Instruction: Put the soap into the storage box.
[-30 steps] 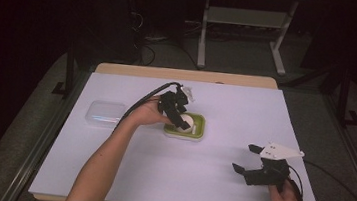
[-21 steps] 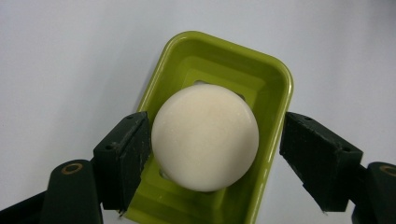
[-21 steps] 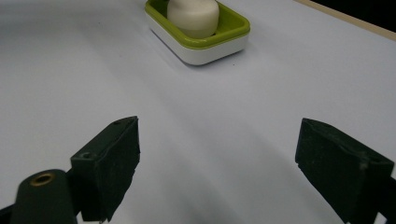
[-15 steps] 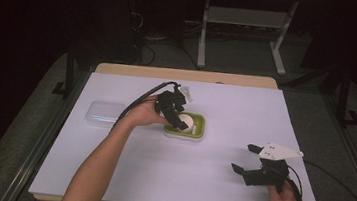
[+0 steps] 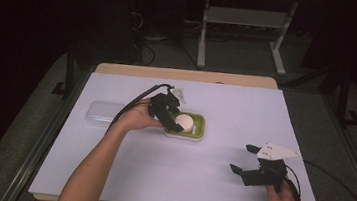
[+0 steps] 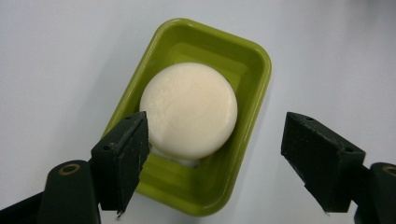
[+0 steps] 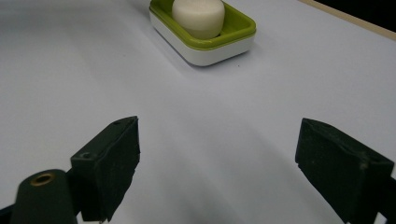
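Observation:
A round white soap bar (image 6: 189, 109) lies in a green soap dish (image 6: 259, 65) with a white base. Just left of the table's middle, my left gripper (image 5: 171, 116) hovers over the dish (image 5: 198, 132) and soap (image 5: 183, 121). In the left gripper view, this gripper (image 6: 217, 128) stands open, its jaws straddling the near half of the dish without touching the soap. My right gripper (image 5: 244, 158) is open near the front right of the table, nothing between its jaws. The right gripper view shows this gripper (image 7: 217, 140) facing the distant dish (image 7: 205, 46) and soap (image 7: 198, 16).
A clear plastic lid (image 5: 100, 113) lies flat on the white table cover (image 5: 168, 180), left of the dish. A cable (image 5: 133, 105) trails from the left gripper over the hand. Beyond the table's far edge (image 5: 184, 75) stand dark floor and a metal stand.
The left gripper has shifted slightly over the dish, and more of the soap shows beside it. The right gripper stays where it was.

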A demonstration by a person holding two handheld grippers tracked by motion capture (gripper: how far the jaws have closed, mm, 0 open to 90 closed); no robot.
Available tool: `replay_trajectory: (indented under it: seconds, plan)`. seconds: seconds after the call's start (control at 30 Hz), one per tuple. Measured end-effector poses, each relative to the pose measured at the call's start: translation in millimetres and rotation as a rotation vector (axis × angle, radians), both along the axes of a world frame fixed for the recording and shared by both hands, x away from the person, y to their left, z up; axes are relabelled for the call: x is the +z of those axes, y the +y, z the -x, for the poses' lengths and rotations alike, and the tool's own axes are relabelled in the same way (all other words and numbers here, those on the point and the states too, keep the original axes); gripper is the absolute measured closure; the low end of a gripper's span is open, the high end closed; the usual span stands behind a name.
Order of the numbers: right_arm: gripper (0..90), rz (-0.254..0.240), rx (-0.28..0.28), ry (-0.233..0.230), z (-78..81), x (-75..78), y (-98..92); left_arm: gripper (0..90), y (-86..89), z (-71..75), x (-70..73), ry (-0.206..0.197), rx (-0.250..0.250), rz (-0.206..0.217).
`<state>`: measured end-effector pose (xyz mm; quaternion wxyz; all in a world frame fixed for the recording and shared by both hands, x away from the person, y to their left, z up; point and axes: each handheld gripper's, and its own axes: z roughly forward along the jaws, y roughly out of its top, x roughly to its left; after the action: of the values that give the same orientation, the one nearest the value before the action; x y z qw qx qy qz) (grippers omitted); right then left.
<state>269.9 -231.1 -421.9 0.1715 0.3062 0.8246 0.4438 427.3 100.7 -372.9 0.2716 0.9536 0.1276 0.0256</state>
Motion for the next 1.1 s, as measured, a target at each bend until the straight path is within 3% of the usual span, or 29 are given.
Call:
replay_trajectory:
  seconds: [0.37,0.8,1.1]
  plan:
    - [13.2,0.003,-0.001,0.002,0.1,-0.1,0.9,23.2,11.0,8.5,5.2,-0.005,0.010,0.025]
    - [13.2,0.002,-0.009,-0.001,-1.5,-0.8,0.9,23.1,23.5,19.7,0.2,0.013,0.023,0.057]
    - [13.2,0.019,-0.010,-0.001,-5.2,-2.3,2.7,23.1,32.2,29.8,1.1,0.001,0.017,0.076]
